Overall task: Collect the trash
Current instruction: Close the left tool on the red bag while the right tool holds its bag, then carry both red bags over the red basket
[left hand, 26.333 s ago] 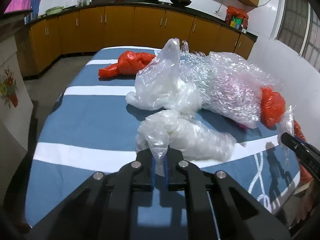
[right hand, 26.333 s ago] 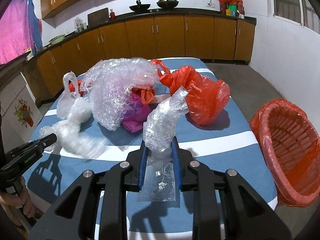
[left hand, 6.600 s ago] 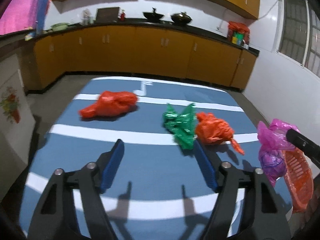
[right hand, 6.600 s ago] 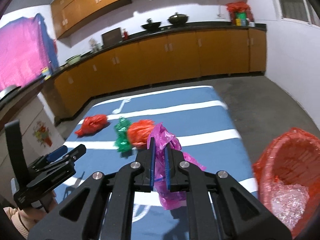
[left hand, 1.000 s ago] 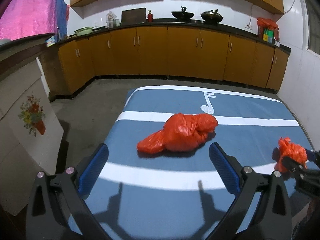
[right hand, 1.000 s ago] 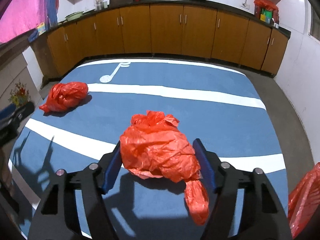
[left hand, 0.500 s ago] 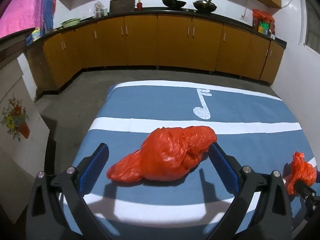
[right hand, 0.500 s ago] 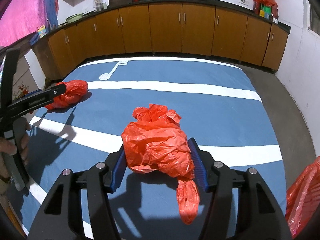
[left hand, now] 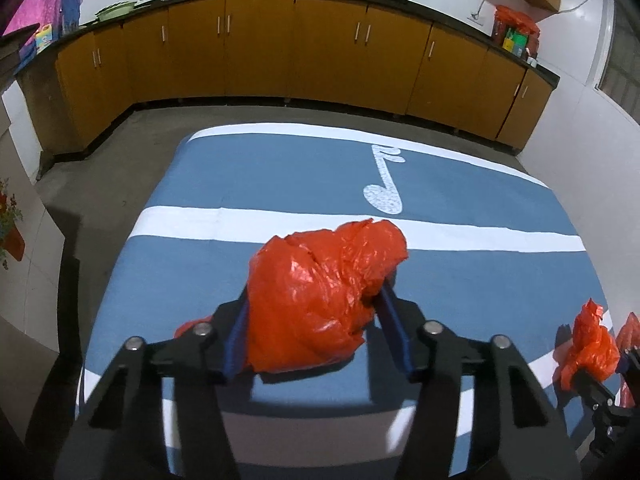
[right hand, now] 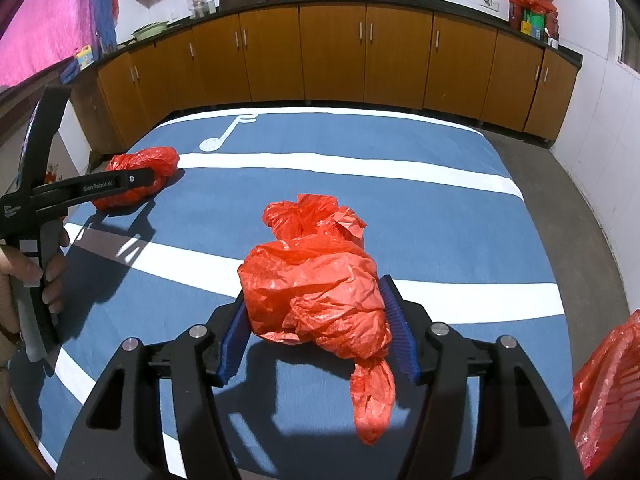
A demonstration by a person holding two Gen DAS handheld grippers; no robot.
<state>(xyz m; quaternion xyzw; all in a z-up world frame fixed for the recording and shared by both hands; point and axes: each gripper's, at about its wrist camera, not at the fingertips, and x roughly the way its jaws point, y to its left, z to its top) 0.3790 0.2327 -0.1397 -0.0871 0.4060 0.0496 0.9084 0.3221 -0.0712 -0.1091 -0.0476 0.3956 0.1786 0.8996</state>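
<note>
Two red plastic bags lie on the blue striped cloth. My left gripper has closed its blue pads against the sides of the left red bag, which rests on the cloth; this bag also shows in the right wrist view with the left gripper around it. My right gripper has its pads pressed on the second red bag, whose tail hangs toward me. This bag and the right gripper show at the right edge of the left wrist view.
A red mesh basket stands off the table's right front corner. Orange kitchen cabinets run along the back wall beyond bare floor. A white music note is printed on the cloth.
My left gripper has moved forward over the left red bag and closed from wide open onto its sides. My right gripper has tightened a little on its bag.
</note>
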